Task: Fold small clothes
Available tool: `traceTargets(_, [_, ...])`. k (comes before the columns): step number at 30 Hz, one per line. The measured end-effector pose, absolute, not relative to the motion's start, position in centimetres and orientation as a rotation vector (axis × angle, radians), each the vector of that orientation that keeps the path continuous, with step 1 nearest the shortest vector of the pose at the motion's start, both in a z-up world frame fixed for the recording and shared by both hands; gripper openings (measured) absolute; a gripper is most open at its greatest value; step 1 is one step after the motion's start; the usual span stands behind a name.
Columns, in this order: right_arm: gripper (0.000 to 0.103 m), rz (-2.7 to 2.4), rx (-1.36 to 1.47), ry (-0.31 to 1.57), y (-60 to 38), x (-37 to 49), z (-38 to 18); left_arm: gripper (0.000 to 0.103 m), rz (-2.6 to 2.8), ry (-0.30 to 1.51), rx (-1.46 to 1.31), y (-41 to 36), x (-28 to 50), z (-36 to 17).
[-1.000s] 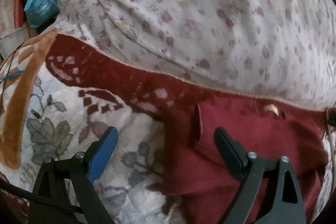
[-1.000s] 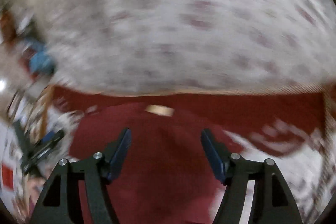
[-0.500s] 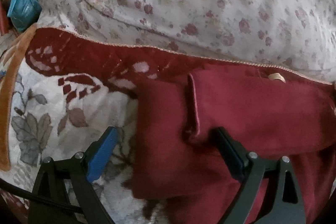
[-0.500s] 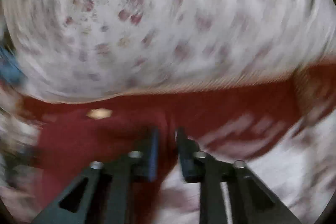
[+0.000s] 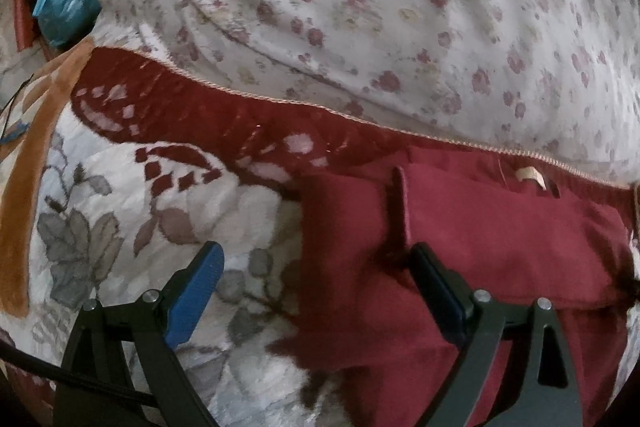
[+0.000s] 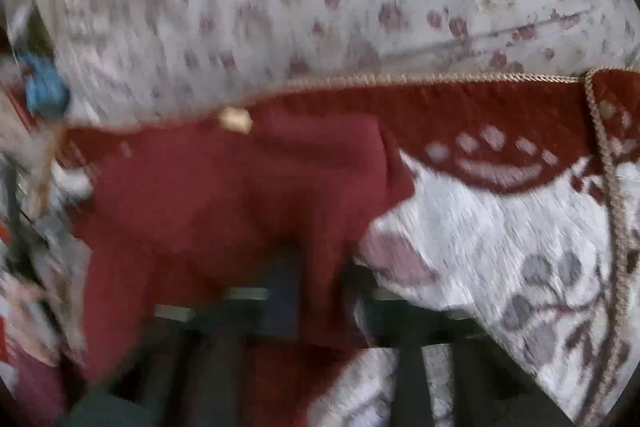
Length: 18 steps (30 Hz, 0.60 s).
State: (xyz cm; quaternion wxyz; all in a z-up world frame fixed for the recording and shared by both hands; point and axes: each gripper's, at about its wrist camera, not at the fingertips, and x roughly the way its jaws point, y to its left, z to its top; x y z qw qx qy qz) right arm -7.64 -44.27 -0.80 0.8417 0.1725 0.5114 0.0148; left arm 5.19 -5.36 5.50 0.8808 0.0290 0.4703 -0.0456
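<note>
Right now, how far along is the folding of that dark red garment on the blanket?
Early to midway. Done: the left sleeve of the dark red garment already lies folded across its body. In hand: the right gripper looks shut on the garment's right edge, with cloth draped over its blurred fingers, while the left gripper is open above the patterned blanket. Left: folding the right side in, then folding it into a compact bundle.

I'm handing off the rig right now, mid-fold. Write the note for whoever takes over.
Left gripper: open, above the red garment, holding nothing.
Right gripper: shut on the red garment's right edge; the view is blurred, so its fingers are hard to make out.
The garment lies on the patterned blanket, in front of the floral bedding, with its left side already folded over.
Left to do: bring the gripped right edge over, then flatten.
</note>
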Motion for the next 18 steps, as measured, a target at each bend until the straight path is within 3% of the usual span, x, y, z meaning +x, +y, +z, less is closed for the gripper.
traceTargets(7, [0.012,-0.036,0.325,1.078,-46.0,-10.1,-0.6,0.093,-0.109,0.987,0.04,-5.1,4.9,5.6])
traceTargets(9, [0.019,-0.033,0.37,1.052,-46.4,-9.9,0.6,0.093,-0.123,0.983,0.04,-5.3,4.7,5.6])
traceTargets(11, [0.051,-0.057,0.406,1.006,-46.8,-9.7,1.9,0.093,-0.129,0.974,0.042,-5.6,4.6,5.7])
traceTargets(12, [0.055,-0.063,0.414,0.978,-46.7,-9.5,2.4,0.093,-0.136,0.97,0.043,-5.9,4.7,5.7])
traceTargets(18, [0.055,-0.059,0.377,0.981,-44.8,-6.7,2.5,0.093,-0.2,0.963,0.06,-8.5,5.2,5.1])
